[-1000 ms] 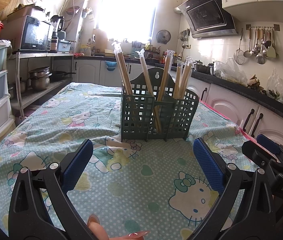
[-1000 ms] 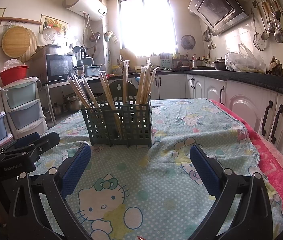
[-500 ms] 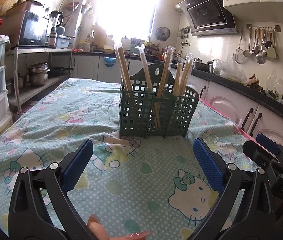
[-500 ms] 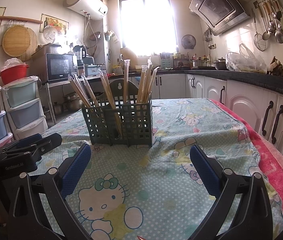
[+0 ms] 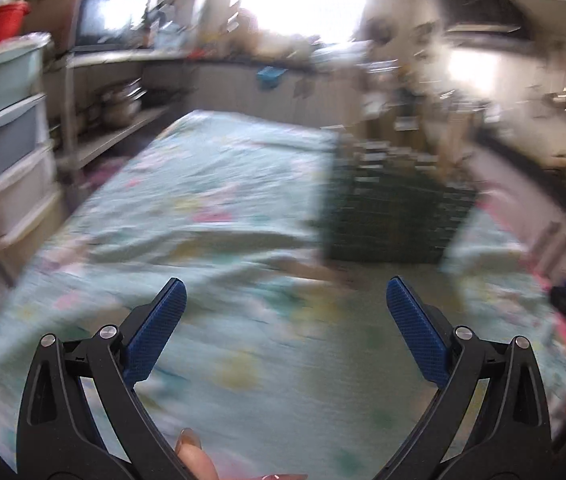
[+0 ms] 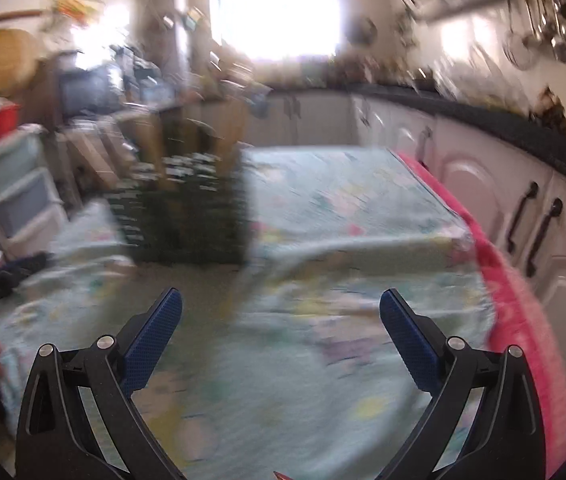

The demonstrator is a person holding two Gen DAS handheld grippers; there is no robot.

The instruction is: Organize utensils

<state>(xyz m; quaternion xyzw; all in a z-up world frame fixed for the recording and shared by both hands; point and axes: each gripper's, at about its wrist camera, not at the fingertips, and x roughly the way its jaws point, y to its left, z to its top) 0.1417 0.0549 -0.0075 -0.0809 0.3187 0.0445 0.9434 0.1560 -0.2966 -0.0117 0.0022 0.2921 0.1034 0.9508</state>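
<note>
Both views are smeared by motion blur. A dark green slotted utensil caddy [image 5: 395,216] stands on the patterned tablecloth, right of centre in the left wrist view and left of centre [image 6: 191,216] in the right wrist view. Wrapped chopsticks [image 6: 155,148] stick up from it, blurred. My left gripper [image 5: 285,300] is open with nothing between its blue pads, short of the caddy and to its left. My right gripper [image 6: 281,312] is open and empty too, short of the caddy and to its right.
The table [image 5: 211,184] carries a pale green cartoon-print cloth with a pink edge [image 6: 515,304] on the right. Stacked plastic drawers [image 5: 3,128] stand left of the table. White cabinets [image 6: 483,176] under a dark counter run along the right. A fingertip [image 5: 195,456] shows at the bottom.
Both cameras have swung quickly: the left view turned left, so the caddy slid right; the right view turned right, so the caddy slid left. Both grippers stay open.
</note>
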